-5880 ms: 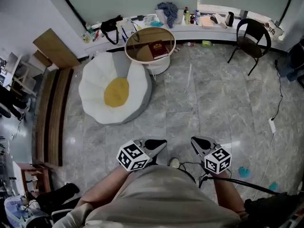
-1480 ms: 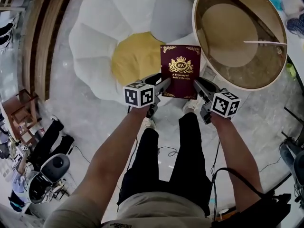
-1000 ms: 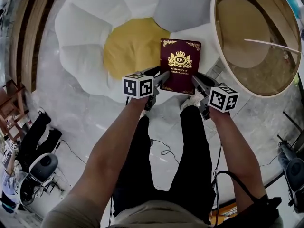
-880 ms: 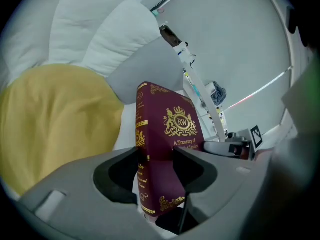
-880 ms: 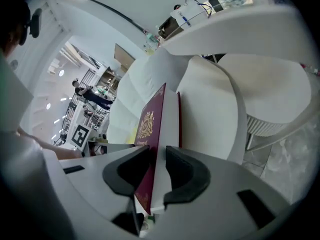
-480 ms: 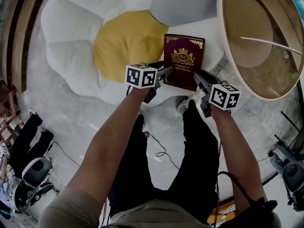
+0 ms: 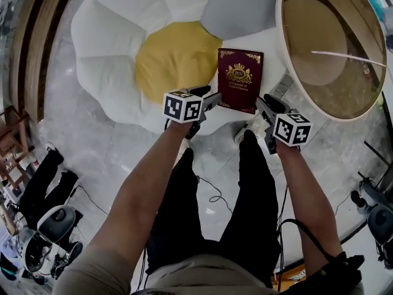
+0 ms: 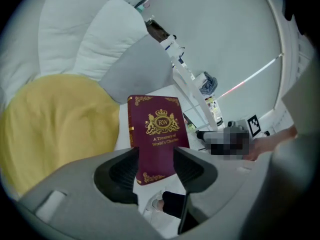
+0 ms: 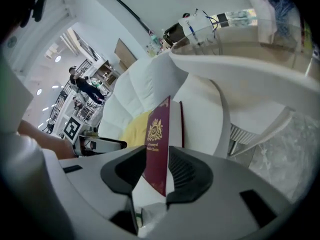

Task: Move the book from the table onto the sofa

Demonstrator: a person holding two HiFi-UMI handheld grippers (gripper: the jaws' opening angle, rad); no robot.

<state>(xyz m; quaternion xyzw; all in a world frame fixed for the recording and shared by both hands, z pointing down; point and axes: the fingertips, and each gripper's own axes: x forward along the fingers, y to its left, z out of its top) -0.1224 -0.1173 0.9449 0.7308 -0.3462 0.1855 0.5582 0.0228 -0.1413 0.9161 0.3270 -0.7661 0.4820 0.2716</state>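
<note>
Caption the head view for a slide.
Maroon book on the flower-shaped sofa, beside the round table.

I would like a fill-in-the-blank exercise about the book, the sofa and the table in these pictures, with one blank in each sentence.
The book has a dark red cover with a crest printed in ____.
It lies on a white part of the sofa, next to the ____ centre.
The table beside the sofa has a ____ top.
Missing words: gold, yellow, round.
</note>
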